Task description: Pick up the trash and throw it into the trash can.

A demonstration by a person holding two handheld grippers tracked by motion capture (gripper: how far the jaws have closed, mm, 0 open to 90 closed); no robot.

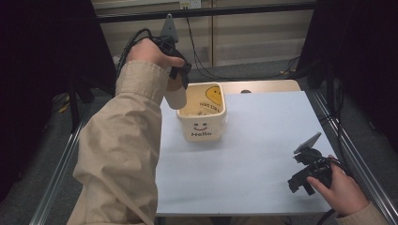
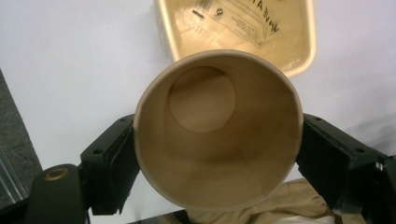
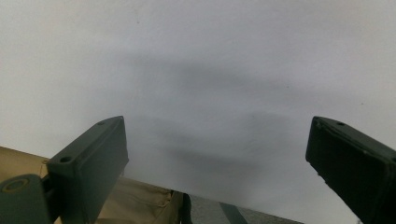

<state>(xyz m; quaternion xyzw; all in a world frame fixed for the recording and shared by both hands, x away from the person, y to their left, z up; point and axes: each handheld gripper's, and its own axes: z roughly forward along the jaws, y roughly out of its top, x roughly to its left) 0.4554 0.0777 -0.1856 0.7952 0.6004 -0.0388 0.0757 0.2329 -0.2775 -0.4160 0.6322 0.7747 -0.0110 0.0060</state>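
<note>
- White tabletop [image 1: 263, 140] covers the work area, with dark floor and trailing cables behind it and metal rails along both sides.
- Left gripper [image 2: 217, 154] has its black jaws pressed against opposite sides of a tan paper cup [image 2: 217, 130], pinching it just below the rim.
- That cup's open mouth faces the left gripper's camera and its round base points away, down toward the table; the inside looks bare.
- In the high view the cup [image 1: 176, 93] hangs almost upright from the raised left gripper [image 1: 177, 75], its long axis near vertical, its lower end at the near-left rim of the tub.
- Cream square plastic tub [image 1: 202, 126] printed with a smiley face and "Hello" stands on the table's far-left part; a crumpled printed wrapper [image 2: 243, 23] lies inside.
- Right gripper [image 3: 217, 154] rests low at the table's near-right corner, jaws spread wide with bare tabletop between them.
</note>
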